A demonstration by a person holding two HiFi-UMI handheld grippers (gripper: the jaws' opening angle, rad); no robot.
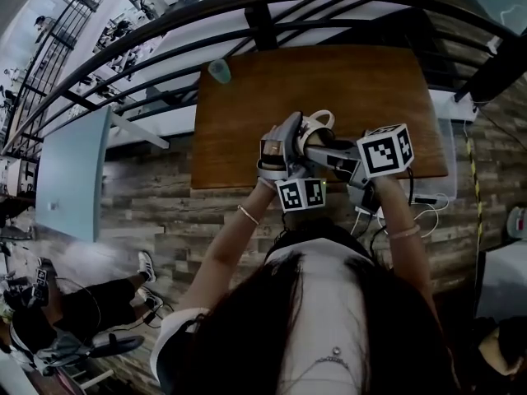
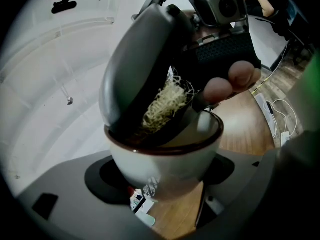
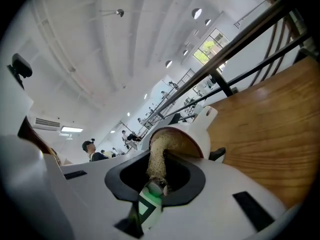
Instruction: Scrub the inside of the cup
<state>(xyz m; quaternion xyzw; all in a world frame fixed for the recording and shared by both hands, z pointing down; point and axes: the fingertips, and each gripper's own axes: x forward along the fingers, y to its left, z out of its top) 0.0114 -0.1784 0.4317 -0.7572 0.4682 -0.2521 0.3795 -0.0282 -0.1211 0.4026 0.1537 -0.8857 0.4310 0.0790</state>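
Note:
A white cup (image 2: 165,161) with a brown rim is clamped by its sides between the jaws of my left gripper (image 2: 165,184), which is shut on it above the table. In the head view the cup (image 1: 319,123) is between my left gripper (image 1: 280,151) and right gripper (image 1: 329,148). My right gripper (image 3: 157,184) is shut on a scrubbing brush (image 3: 149,201) with a green and white handle. The brush's straw-coloured bristles (image 3: 158,156) reach into the cup's mouth (image 3: 192,136). From the left gripper view, the bristles (image 2: 162,104) and the right gripper's grey jaws dip inside the rim.
A brown wooden table (image 1: 247,97) lies below the grippers, with a small teal cup (image 1: 219,71) at its far left corner. A black railing (image 1: 247,11) runs behind it. White cables (image 1: 428,208) lie on the wood floor to the right.

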